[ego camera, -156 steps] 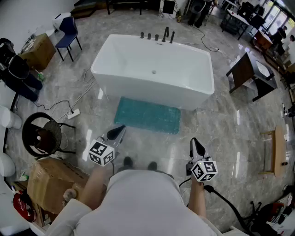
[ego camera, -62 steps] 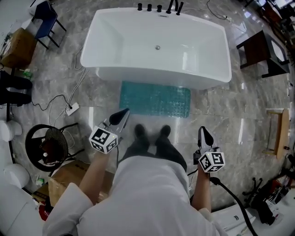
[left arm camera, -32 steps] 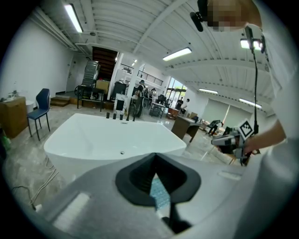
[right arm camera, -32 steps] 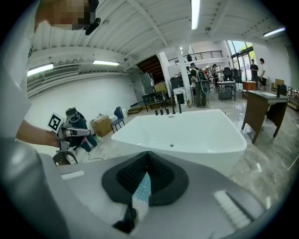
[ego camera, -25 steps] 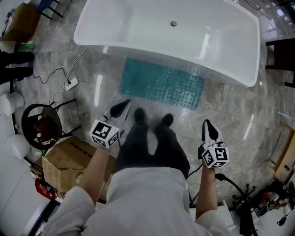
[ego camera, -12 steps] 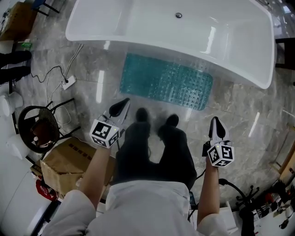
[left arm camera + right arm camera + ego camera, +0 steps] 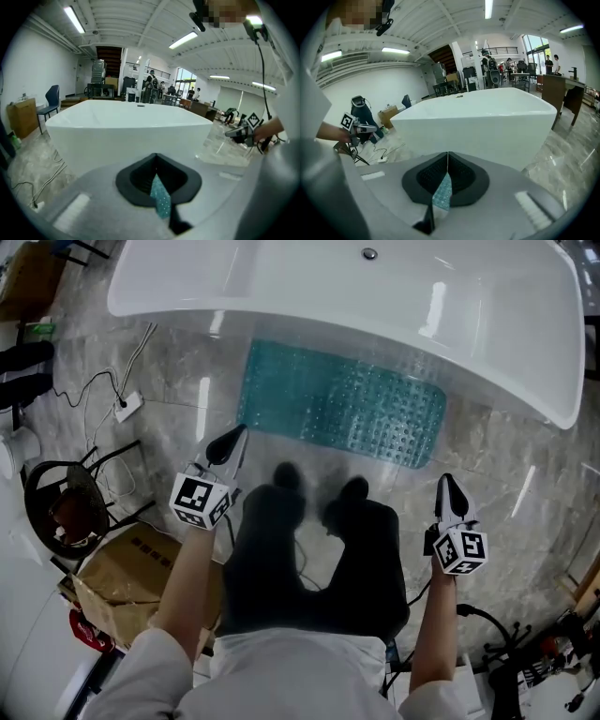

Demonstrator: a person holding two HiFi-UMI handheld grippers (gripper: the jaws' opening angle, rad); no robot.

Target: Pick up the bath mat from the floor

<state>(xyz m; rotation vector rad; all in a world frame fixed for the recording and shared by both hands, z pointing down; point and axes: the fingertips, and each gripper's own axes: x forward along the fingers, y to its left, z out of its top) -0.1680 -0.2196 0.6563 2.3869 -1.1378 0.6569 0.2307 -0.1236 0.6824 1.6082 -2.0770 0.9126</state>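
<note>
A teal bath mat [image 7: 342, 412] with a bumpy surface lies flat on the marble floor, right against the white bathtub [image 7: 356, 306]. My left gripper [image 7: 226, 443] is shut and empty, just left of the mat's near-left corner and above the floor. My right gripper [image 7: 450, 495] is shut too, below and right of the mat's near-right corner. In the left gripper view a sliver of the mat [image 7: 160, 199] shows past the closed jaws, with the tub [image 7: 126, 136] behind. The right gripper view shows the mat [image 7: 442, 190] the same way.
My legs and shoes [image 7: 319, 498] stand between the grippers, just short of the mat. At the left are a power strip with a cable [image 7: 124, 407], a black round stool [image 7: 66, 507] and a cardboard box [image 7: 127, 568]. A cable [image 7: 478, 615] trails from the right gripper.
Both grippers have dropped toward the floor as the person crouches, legs bending. The mat and tub look larger and nearer. The jaws stayed shut.
</note>
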